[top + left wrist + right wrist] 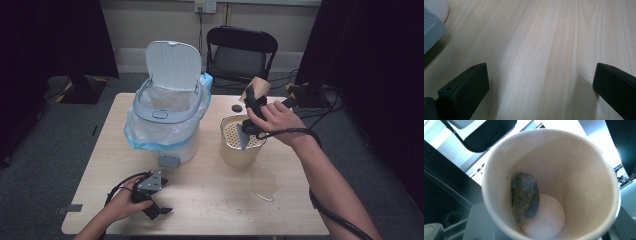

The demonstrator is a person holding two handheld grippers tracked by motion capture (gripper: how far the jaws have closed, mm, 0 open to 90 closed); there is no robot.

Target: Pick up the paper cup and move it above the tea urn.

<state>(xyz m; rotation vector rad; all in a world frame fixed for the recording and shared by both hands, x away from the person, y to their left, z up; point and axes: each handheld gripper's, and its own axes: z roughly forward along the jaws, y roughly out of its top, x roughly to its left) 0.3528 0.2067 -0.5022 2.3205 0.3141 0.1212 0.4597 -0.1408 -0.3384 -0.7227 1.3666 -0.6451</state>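
Holding: the right gripper (251, 100) has a brown paper cup (258, 86) clamped between its jaws, raised above the table (210, 200) near its far right corner and tipped on its side, just beyond a round strainer pot (242, 141).
Cup inside: in the right gripper view the paper cup's (584, 170) white interior faces the camera; a dark, wet tea bag (525, 197) clings to the inner wall and reaches down to the round bottom.
Right hand: the person's right hand (277, 120) wraps the gripper body, its cable trailing along the forearm toward the near right edge.
Left gripper: the left gripper (152, 197) rests near the near left edge of the table, jaws spread wide with nothing between them; in the left gripper view they stand well apart over bare wood (544, 50).
Strainer pot: beige, with a perforated insert, standing right of centre.
Bin: a white pedal bin (167, 112) with lid raised and a blue-edged bag liner stands at the far left part of the table; its grey pedal (168, 161) faces the near side.
Spill: a wet patch (263, 185) lies on the table just in front of the strainer pot.
Small item: a dark round lid-like disc (236, 108) lies near the far edge, between bin and cup.
Writing: no brand, label or lettering can be read on anything.
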